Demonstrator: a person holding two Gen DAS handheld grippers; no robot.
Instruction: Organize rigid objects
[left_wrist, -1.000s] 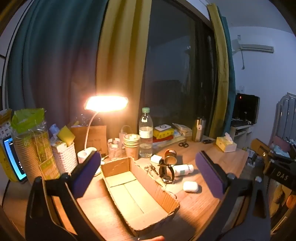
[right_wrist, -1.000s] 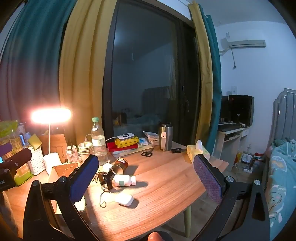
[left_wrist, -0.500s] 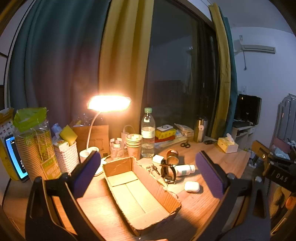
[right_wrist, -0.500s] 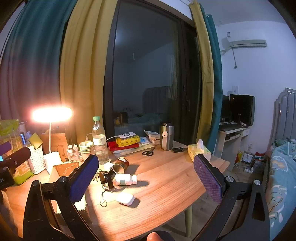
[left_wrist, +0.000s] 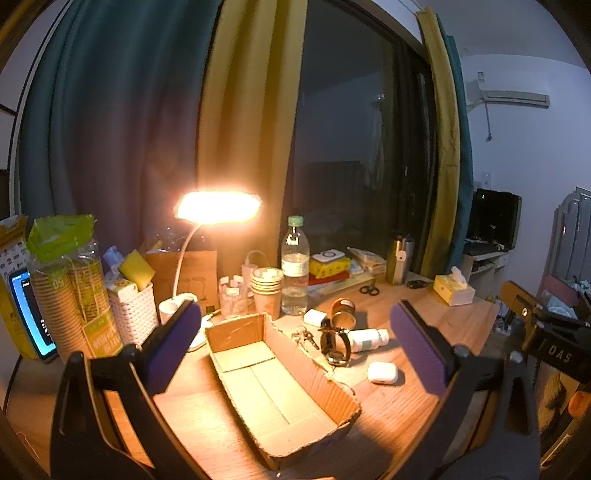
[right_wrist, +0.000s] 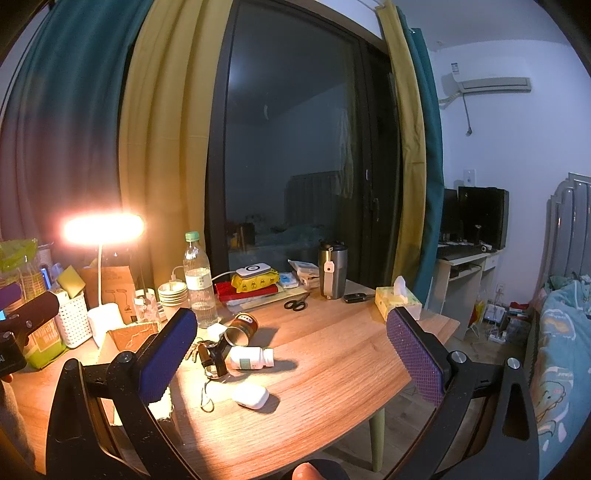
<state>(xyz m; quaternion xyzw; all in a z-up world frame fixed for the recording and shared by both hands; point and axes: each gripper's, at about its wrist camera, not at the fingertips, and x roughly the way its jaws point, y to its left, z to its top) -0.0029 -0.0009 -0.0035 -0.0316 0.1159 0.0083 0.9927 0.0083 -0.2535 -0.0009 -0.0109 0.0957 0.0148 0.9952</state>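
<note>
Purple, dimpled pads line both tools: the left gripper (left_wrist: 295, 354) is spread wide with nothing between its fingers, and the right gripper (right_wrist: 291, 358) is equally wide apart and empty, both held above the wooden desk (right_wrist: 332, 362).

In the left wrist view the nearest thing is the open cardboard box (left_wrist: 273, 387), bare inside, running from 6 o'clock up toward the middle. Just beside its long wall, at 3 o'clock of it, lies the loose cluster: a white earbuds case (left_wrist: 382, 372) closest, then a black wristwatch (left_wrist: 335, 345) standing on its strap, a white pill bottle (left_wrist: 365, 339) on its side with a green label too small to read, a bunch of keys (left_wrist: 304, 338), a small white block (left_wrist: 314, 316), and a tipped brown tin (left_wrist: 343, 310) with its mouth facing the camera.

Behind these at 12 o'clock stand a stack of paper cups (left_wrist: 266, 291) and a water bottle (left_wrist: 294, 269) with a green cap. At 9 o'clock a white woven basket (left_wrist: 129, 314) sits next to sleeves of paper cups (left_wrist: 66, 295) in green-topped wrap, and a lit phone (left_wrist: 31, 314).

Farther back glow the desk lamp (left_wrist: 218, 206), with scissors (right_wrist: 295, 304), a steel tumbler (right_wrist: 331, 271) and a yellow tissue box (right_wrist: 397, 301) toward 2 o'clock. The black part at the left view's right edge reads "DAS" upside down.
</note>
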